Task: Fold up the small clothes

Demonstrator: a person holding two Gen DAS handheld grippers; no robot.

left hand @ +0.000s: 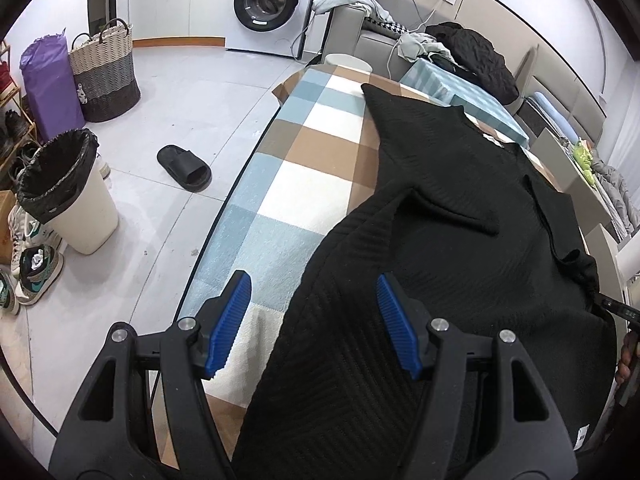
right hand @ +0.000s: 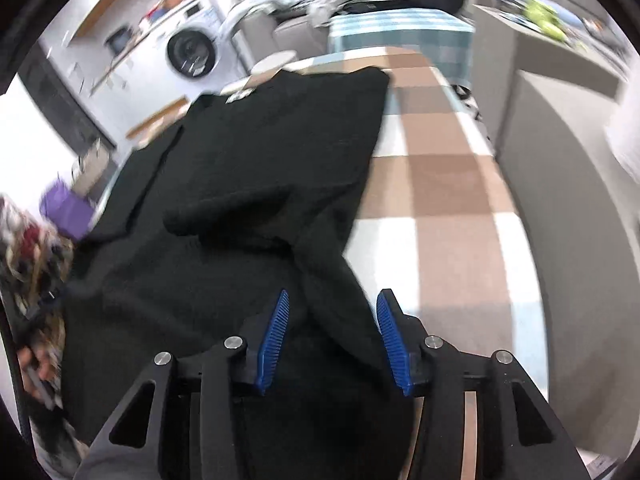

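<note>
Washing machine point(left hand: 269, 4), pale tiled floor point(left hand: 192, 92).

Left wrist camera sits low behind left gripper point(left hand: 314, 322), close over near left edge of checkered table point(left hand: 280, 184), facing along it toward washing machine point(left hand: 267, 2). Right wrist camera rides behind right gripper point(right hand: 330, 338), equally close, nearer right side, frame blurred. Both views share black garment point(left hand: 440, 248) point(right hand: 256, 168), table point(right hand: 448, 200), washing machine point(right hand: 192, 50), sofa clutter beyond.

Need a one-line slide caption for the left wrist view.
Open left gripper hovers over a black knit garment spread on a checked tablecloth.
</note>
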